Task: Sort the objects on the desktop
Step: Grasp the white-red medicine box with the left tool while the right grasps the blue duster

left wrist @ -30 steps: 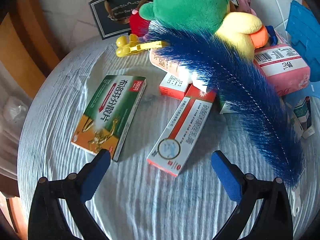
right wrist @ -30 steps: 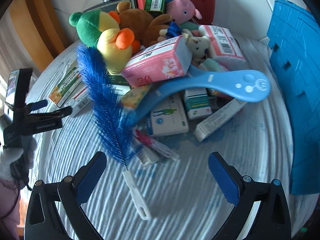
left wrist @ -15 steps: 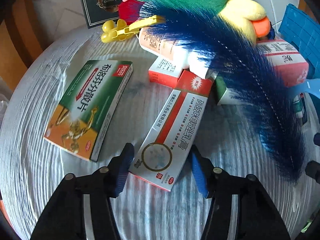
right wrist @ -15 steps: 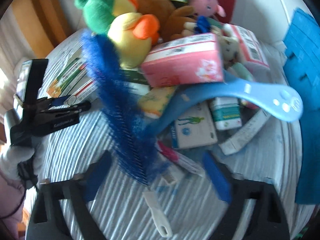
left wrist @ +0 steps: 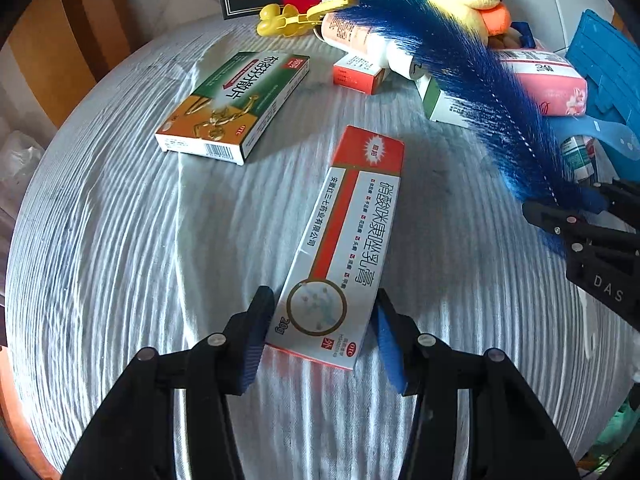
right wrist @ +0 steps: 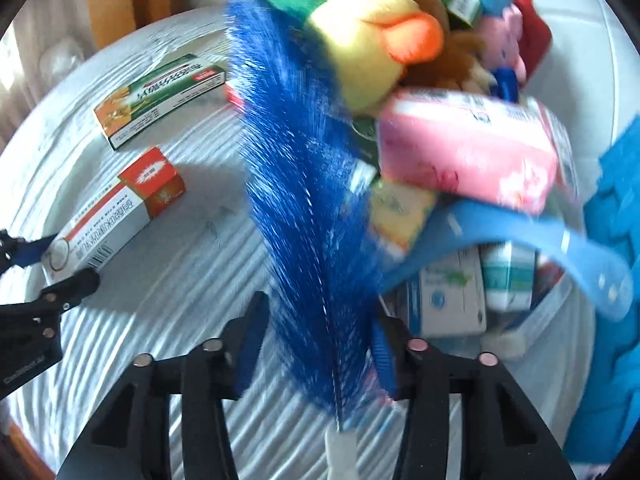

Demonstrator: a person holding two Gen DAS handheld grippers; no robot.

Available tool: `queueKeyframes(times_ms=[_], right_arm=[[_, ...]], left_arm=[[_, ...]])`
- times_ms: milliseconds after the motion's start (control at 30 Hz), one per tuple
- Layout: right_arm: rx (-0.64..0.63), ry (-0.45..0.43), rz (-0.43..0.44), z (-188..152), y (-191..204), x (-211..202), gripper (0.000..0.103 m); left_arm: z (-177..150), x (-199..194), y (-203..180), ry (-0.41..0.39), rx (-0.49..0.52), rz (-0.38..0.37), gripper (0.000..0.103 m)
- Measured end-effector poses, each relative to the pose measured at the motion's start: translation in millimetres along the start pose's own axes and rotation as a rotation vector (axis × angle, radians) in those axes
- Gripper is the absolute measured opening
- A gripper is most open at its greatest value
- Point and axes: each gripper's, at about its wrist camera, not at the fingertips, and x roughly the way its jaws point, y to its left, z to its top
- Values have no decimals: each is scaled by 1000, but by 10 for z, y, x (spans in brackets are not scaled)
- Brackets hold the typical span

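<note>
A long red-and-white ointment box (left wrist: 348,232) lies on the white ribbed tablecloth (left wrist: 140,260). My left gripper (left wrist: 322,328) is closing on its near end, with both blue pads against the box's sides. The right wrist view shows the same box (right wrist: 116,208) in the left gripper (right wrist: 64,264). A blue feathery brush (right wrist: 304,200) leans from the pile toward my right gripper (right wrist: 320,332), whose jaws are closing on its lower bristles. Its white handle (right wrist: 340,452) sticks out below. In the left wrist view the right gripper (left wrist: 568,204) sits at the low end of the brush (left wrist: 480,80).
A green-and-orange medicine box (left wrist: 236,100) lies at far left. Behind are plush toys (right wrist: 368,40), a pink tissue pack (right wrist: 468,152), small boxes (right wrist: 452,300), a blue plastic handle (right wrist: 540,248) and a yellow clip (left wrist: 296,20). A blue crate (right wrist: 616,240) stands right.
Both grippers came down from wide open and narrowed, the left around the ointment box, the right around the brush's lower bristles. The ointment box has come away from the pile.
</note>
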Motion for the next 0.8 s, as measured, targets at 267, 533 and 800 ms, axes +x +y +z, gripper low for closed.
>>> queueKeyframes(times_ms=[267,533,800], right_arm=[[87,-57,174,-192,-119,-474,15],[121,-296,204,-372,-363,-1548,15],[165,-455,156,-444,-758,-2157,15]], left_arm=[[-39,-359,-102,-91,-20,23,45],[-64,-1215,-198,-271,-28,39,41],[-10,-1628,-414,-357,-32,44,41]])
